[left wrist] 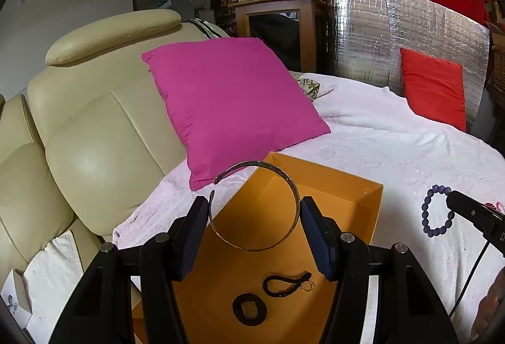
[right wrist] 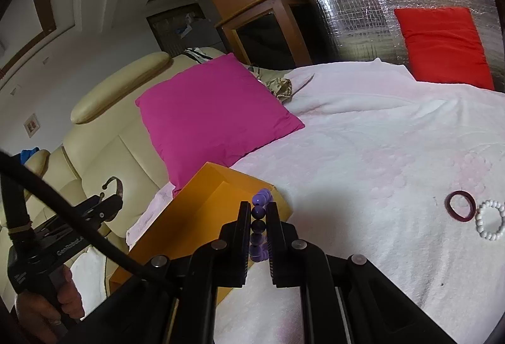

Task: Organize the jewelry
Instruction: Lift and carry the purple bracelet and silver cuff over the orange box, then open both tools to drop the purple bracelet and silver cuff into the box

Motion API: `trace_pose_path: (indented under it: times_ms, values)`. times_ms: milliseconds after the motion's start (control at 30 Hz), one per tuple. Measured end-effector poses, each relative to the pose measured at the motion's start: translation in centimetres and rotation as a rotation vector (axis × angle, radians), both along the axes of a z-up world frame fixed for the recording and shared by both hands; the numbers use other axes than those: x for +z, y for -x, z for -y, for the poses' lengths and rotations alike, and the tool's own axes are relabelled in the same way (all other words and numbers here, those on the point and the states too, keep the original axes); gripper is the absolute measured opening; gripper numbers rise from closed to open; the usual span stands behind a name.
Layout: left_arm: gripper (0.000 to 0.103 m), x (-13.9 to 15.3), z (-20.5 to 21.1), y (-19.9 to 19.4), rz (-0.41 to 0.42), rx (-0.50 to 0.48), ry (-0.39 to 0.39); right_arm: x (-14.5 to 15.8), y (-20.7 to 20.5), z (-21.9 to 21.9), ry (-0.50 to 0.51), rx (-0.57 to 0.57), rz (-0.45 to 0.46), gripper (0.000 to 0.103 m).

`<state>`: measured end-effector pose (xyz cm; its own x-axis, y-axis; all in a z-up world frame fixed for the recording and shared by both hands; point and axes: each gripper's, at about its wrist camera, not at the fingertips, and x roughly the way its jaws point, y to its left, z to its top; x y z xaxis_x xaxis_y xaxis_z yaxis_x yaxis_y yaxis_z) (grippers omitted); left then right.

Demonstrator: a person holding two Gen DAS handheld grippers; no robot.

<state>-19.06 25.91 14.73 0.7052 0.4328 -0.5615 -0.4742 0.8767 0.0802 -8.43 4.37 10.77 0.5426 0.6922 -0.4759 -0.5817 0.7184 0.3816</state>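
Observation:
My left gripper [left wrist: 255,211] is shut on a metal cuff bangle [left wrist: 285,180], pads pressing its two sides, and holds it above an open orange box [left wrist: 344,186]. On the box floor lie a black ring band [left wrist: 249,310] and a black cord loop [left wrist: 285,282]. My right gripper [right wrist: 259,211] is shut on a purple bead bracelet [right wrist: 258,212], held edge-on just right of the box [right wrist: 202,205]. The bracelet [left wrist: 437,210] and right gripper [left wrist: 454,202] also show at the right of the left wrist view. A dark red ring [right wrist: 460,205] and a white bead bracelet [right wrist: 490,223] lie on the white blanket [right wrist: 378,154].
A magenta cushion [left wrist: 233,101] leans on a cream leather sofa [left wrist: 94,123] behind the box. A red cushion [left wrist: 434,88] rests against a silver foil panel [left wrist: 363,38] at the back right. A person's hand [right wrist: 47,303] holds the left gripper's handle, with a black cable [right wrist: 63,205] crossing.

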Motion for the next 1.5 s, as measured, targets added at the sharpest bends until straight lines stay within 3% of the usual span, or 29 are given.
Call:
trace_pose_path:
  times_ms: [600, 900, 1200, 1500]
  values:
    - [0.061, -2.1, -1.2, 0.0, -0.034, 0.026, 0.021, 0.1, 2.3, -3.1, -0.018, 0.116, 0.004, 0.011]
    - [0.061, -4.2, -4.6, 0.4, -0.085, 0.089, 0.053, -0.1, 1.8, -6.9, -0.023, 0.192, -0.038, 0.011]
    - [0.061, -6.4, -5.4, -0.7, -0.136, 0.078, 0.081, -2.8, 0.6, -13.2, 0.108, 0.243, -0.108, 0.011]
    - [0.062, -8.4, -5.9, -1.6, -0.187, 0.084, 0.097, -4.3, -1.7, -15.1, 0.166, 0.205, -0.123, 0.011]
